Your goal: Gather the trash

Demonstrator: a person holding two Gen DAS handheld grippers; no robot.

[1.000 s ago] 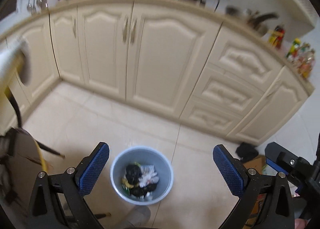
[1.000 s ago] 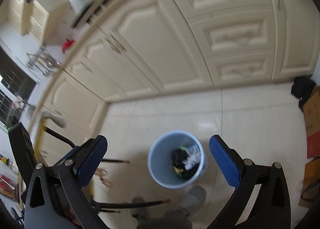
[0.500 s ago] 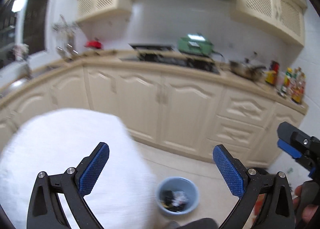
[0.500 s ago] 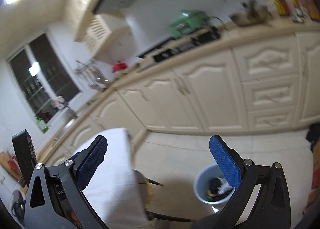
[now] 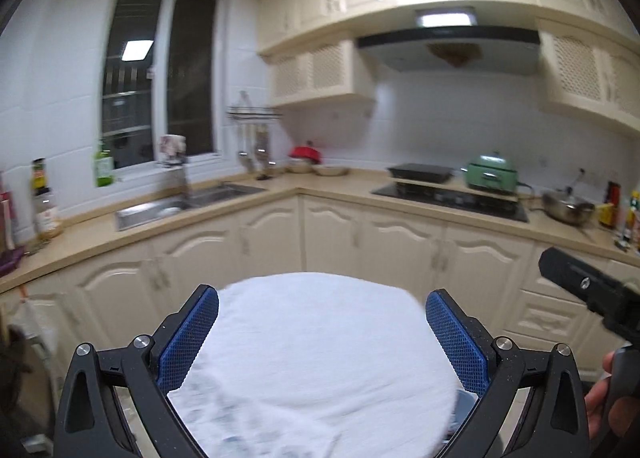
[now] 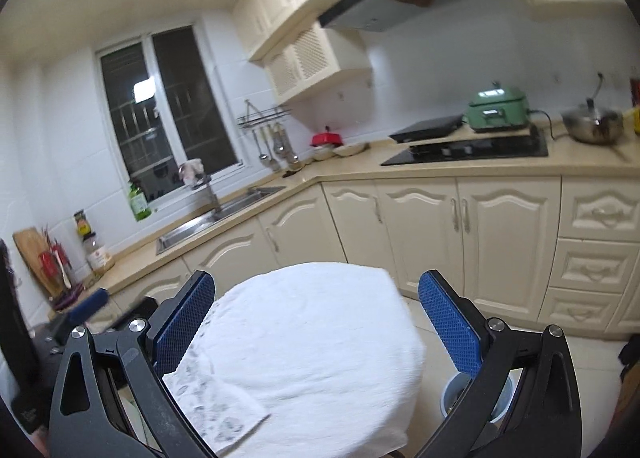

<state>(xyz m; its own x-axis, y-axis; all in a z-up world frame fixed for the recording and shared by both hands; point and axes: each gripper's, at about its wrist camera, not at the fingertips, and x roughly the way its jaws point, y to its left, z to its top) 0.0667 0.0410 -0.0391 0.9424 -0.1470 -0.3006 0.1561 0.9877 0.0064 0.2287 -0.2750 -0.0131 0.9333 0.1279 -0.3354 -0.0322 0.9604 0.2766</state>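
Both tools rose: one white-clothed table (image 5: 320, 358), one bin (image 6: 450, 394).

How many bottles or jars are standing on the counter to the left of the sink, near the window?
3 can be told: a green glass bottle on the window sill, a dark-capped bottle further left, and a clear jar beside it. More could stand out of view.

I can read no text from here. The labels on the green bottle (image 6: 138, 200) and the jar (image 6: 96, 256), left of the frame, are too blurred.
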